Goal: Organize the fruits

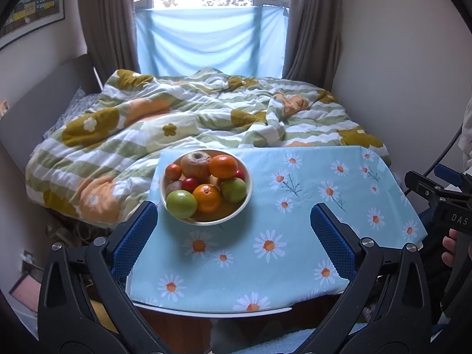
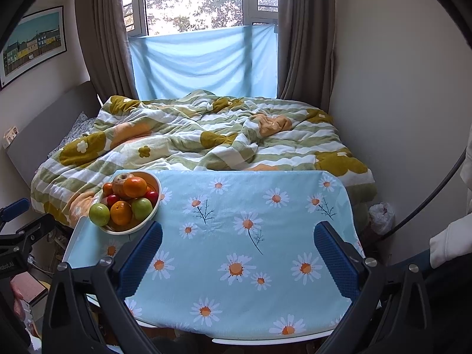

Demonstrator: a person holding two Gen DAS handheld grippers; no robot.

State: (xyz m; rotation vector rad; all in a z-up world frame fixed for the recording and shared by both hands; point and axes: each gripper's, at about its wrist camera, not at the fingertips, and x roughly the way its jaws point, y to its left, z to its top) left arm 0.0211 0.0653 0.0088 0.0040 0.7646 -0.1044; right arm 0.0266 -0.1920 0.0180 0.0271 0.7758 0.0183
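Note:
A cream bowl [image 1: 249, 187] heaped with fruit stands at the far left of a small table covered by a light blue daisy cloth [image 1: 295, 253]. In it lie two oranges [image 1: 223, 165], two green apples [image 1: 181, 204], a brownish apple [image 1: 195, 163] and small red fruits [image 1: 189, 183]. The bowl also shows in the right wrist view [image 2: 157, 190]. My left gripper [image 1: 234, 221] is open and empty, just short of the bowl. My right gripper [image 2: 237, 240] is open and empty over the cloth, to the right of the bowl.
A bed with a rumpled green, white and mustard flowered quilt [image 1: 183, 118] lies right behind the table. Walls stand close on both sides. A window with brown curtains [image 2: 303, 35] is at the back. A white plastic bag [image 2: 382, 212] sits on the floor at the right.

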